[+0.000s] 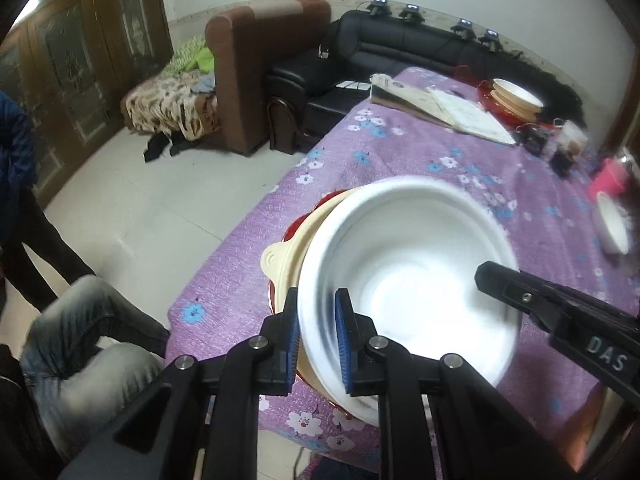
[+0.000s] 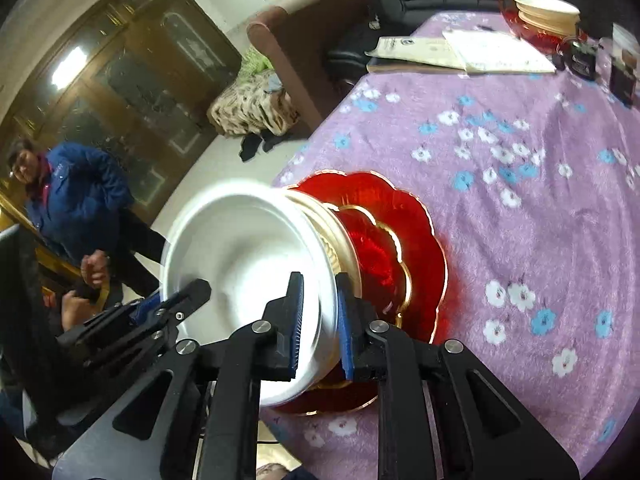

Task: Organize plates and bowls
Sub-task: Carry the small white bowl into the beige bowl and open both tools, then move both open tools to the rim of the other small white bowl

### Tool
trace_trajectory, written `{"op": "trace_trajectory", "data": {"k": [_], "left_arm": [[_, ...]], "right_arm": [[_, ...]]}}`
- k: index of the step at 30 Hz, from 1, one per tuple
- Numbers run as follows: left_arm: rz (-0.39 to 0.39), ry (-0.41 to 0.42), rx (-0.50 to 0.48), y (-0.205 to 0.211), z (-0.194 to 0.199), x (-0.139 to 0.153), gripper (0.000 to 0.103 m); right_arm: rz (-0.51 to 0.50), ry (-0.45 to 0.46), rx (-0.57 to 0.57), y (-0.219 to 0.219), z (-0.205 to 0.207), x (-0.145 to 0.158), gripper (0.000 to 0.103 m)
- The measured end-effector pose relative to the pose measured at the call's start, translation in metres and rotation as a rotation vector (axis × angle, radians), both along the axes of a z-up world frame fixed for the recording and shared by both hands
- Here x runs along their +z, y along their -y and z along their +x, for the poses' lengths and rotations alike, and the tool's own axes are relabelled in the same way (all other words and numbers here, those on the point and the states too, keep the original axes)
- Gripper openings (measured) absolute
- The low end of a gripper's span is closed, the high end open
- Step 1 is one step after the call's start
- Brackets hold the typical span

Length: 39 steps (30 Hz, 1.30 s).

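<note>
Both tools clamp the rim of one white bowl (image 1: 404,280), the left tool (image 1: 318,344) on its near-left side and the right tool (image 2: 318,328) opposite. The bowl sits on a cream dish (image 1: 286,264) over red plates (image 2: 404,232), seemingly stacked, near the bench's (image 2: 520,208) left edge. Another stack (image 1: 516,98) stands at the far corner.

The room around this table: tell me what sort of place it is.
Most likely a living room in a home. A black leather sofa and a brown armchair stand by the wall, a tall wooden cabinet faces them, and the table wears a purple flowered cloth.
</note>
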<state>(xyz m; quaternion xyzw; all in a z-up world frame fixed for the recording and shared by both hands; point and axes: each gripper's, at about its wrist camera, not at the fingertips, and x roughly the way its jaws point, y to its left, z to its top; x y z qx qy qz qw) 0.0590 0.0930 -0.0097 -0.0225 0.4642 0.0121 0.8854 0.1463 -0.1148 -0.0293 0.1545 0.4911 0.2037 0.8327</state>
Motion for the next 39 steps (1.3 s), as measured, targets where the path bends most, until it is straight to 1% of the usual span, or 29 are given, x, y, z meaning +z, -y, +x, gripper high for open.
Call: {"op": "trace_trajectory", "data": {"k": [2, 4, 6, 7, 9, 10, 11, 12, 13, 16, 18, 20, 21, 22, 24, 25, 27, 29, 30, 31, 32, 34, 35, 36, 38, 39], "left_arm": [[-0.014, 0.004, 0.004, -0.003, -0.001, 0.0, 0.016], [-0.006, -0.002, 0.012, -0.006, -0.001, 0.0, 0.017], [-0.024, 0.003, 0.019, -0.01, -0.002, 0.001, 0.017], [-0.03, 0.004, 0.025, -0.014, -0.002, 0.0, 0.017], [-0.028, 0.012, 0.035, -0.016, -0.003, 0.001, 0.017], [-0.015, 0.019, 0.043, -0.017, -0.004, 0.002, 0.017], [-0.001, 0.029, 0.049, -0.018, -0.004, 0.003, 0.017], [0.011, 0.046, 0.047, -0.018, -0.005, 0.006, 0.021], [0.022, 0.065, 0.043, -0.016, -0.007, 0.01, 0.023], [0.07, 0.122, 0.054, -0.014, -0.01, 0.023, 0.024], [0.079, 0.162, 0.068, -0.013, -0.013, 0.033, 0.024], [0.056, 0.179, 0.054, -0.008, -0.013, 0.04, 0.032], [0.041, 0.181, 0.036, -0.002, -0.012, 0.042, 0.04], [0.017, 0.177, 0.004, 0.007, -0.011, 0.044, 0.047], [-0.008, 0.16, -0.052, 0.03, -0.007, 0.044, 0.055], [-0.018, 0.148, -0.093, 0.046, -0.004, 0.043, 0.057], [-0.04, 0.11, -0.189, 0.084, 0.004, 0.039, 0.057], [-0.07, 0.062, -0.266, 0.116, 0.011, 0.033, 0.057], [-0.094, 0.03, -0.306, 0.132, 0.015, 0.03, 0.057], [-0.124, -0.007, -0.348, 0.153, 0.022, 0.026, 0.057], [-0.149, -0.038, -0.381, 0.17, 0.028, 0.024, 0.057], [-0.19, -0.112, -0.426, 0.206, 0.047, 0.018, 0.057], [-0.204, -0.132, -0.441, 0.221, 0.055, 0.016, 0.057], [-0.218, -0.15, -0.456, 0.237, 0.063, 0.014, 0.057], [-0.214, -0.167, -0.461, 0.275, 0.085, 0.011, 0.057], [-0.215, -0.171, -0.465, 0.286, 0.09, 0.011, 0.057]], "right_arm": [[0.017, 0.009, 0.006, 0.003, -0.001, 0.001, 0.016], [0.015, 0.036, -0.006, 0.008, -0.004, 0.004, 0.02], [0.025, 0.06, -0.02, 0.017, -0.009, 0.007, 0.038], [0.054, 0.062, -0.029, 0.022, -0.008, 0.008, 0.04], [0.109, 0.059, -0.046, 0.033, -0.008, 0.007, 0.04], [0.119, 0.059, -0.057, 0.036, -0.008, 0.006, 0.04], [0.115, 0.065, -0.07, 0.041, -0.008, 0.006, 0.04], [0.108, 0.072, -0.077, 0.043, -0.01, 0.006, 0.04], [0.101, 0.076, -0.085, 0.046, -0.012, 0.007, 0.04], [0.116, 0.08, -0.123, 0.065, -0.015, 0.006, 0.04], [0.116, 0.086, -0.153, 0.077, -0.017, 0.008, 0.04], [0.112, 0.093, -0.181, 0.095, -0.019, 0.01, 0.04], [0.106, 0.099, -0.202, 0.107, -0.02, 0.011, 0.04], [0.1, 0.106, -0.223, 0.119, -0.022, 0.013, 0.04], [0.091, 0.124, -0.283, 0.146, -0.027, 0.017, 0.04], [0.092, 0.137, -0.324, 0.164, -0.03, 0.02, 0.04], [0.074, 0.141, -0.39, 0.197, -0.035, 0.024, 0.04], [0.049, 0.142, -0.479, 0.239, -0.042, 0.028, 0.04], [0.037, 0.136, -0.53, 0.264, -0.046, 0.029, 0.043], [0.029, 0.126, -0.565, 0.281, -0.049, 0.03, 0.046], [0.024, 0.111, -0.622, 0.306, -0.053, 0.03, 0.046], [0.025, 0.088, -0.716, 0.346, -0.058, 0.031, 0.046], [0.02, 0.076, -0.761, 0.367, -0.061, 0.031, 0.046], [0.021, 0.075, -0.802, 0.385, -0.063, 0.033, 0.046], [0.018, 0.078, -0.882, 0.412, -0.065, 0.034, 0.046], [0.018, 0.078, -0.919, 0.424, -0.064, 0.034, 0.046]]}}
